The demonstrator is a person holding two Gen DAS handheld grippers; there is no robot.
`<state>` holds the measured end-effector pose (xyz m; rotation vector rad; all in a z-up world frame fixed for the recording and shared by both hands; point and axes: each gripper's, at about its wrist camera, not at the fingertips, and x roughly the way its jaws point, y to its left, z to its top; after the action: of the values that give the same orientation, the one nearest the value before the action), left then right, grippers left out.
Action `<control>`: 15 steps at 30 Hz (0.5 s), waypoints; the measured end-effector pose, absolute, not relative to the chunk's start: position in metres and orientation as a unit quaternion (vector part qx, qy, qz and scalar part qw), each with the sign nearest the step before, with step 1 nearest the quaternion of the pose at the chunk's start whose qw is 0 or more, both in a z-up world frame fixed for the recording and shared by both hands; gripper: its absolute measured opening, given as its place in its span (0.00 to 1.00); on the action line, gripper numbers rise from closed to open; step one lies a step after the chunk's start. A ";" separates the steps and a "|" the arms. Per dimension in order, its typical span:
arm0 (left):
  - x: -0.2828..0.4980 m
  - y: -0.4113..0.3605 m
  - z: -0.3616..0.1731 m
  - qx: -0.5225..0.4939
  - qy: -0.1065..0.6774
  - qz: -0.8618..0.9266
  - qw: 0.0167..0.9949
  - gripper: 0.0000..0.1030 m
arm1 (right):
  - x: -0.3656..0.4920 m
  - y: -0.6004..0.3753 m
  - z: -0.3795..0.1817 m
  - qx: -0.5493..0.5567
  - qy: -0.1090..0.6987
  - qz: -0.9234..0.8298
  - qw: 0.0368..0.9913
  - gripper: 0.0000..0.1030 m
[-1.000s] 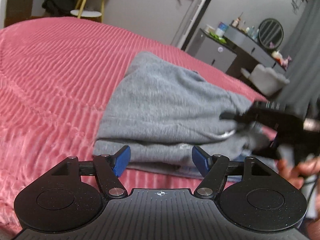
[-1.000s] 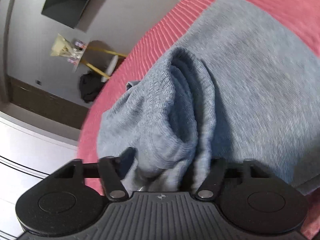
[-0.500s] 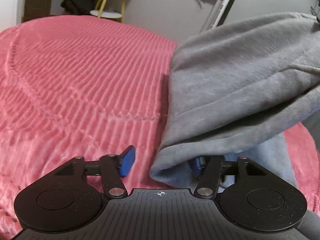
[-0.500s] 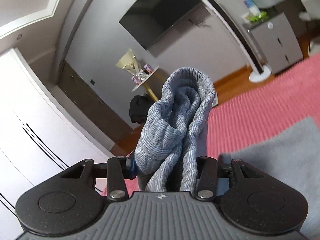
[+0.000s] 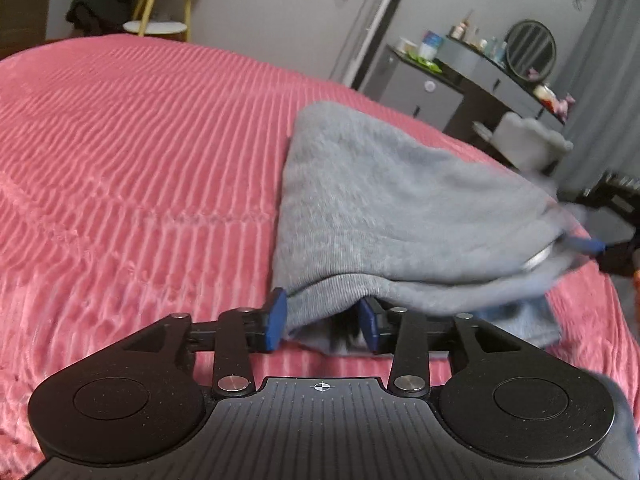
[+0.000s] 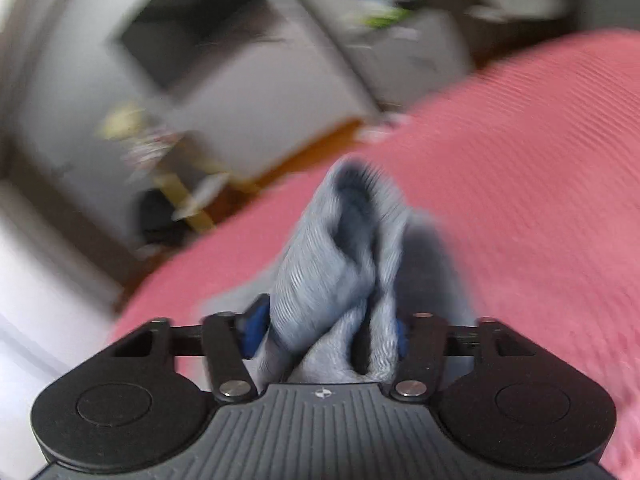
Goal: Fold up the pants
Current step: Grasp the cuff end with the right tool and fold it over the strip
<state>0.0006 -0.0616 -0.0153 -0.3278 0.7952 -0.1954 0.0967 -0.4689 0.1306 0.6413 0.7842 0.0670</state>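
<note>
Left claw (image 5: 322, 322): now clamped on the near folded edge of the gray pants (image 5: 384, 216), low over the pink bed (image 5: 140, 184); half a second ago, blue pads apart with cloth draped across one only. Right claw (image 6: 326, 332): still clamped on a bunched wad of the same pants, dropped from its raised position toward the bed; view heavily blurred, so still in motion. Pants: lowered from mid-air, bulk resting on the bed beyond the left claw. Judged result: fold-over nearly laid down, both corners held; release and smoothing remain.
</note>
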 end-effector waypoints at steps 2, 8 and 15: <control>-0.005 -0.059 -0.010 -0.173 0.369 -0.116 0.906 0.55 | 0.084 -0.486 0.117 0.327 0.371 -0.022 0.869 0.62; -0.011 -0.047 -0.001 -0.201 0.307 -0.112 0.924 0.72 | 0.050 -0.484 0.103 0.382 0.364 0.008 0.849 0.59; -0.002 -0.045 -0.011 -0.197 0.343 -0.072 0.916 0.71 | 0.065 -0.474 0.071 0.425 0.394 -0.001 0.815 0.45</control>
<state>-0.0016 -0.0451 -0.0114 -0.4056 0.7061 -0.1489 0.0647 -0.4738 0.0710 0.9074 0.8411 -0.0022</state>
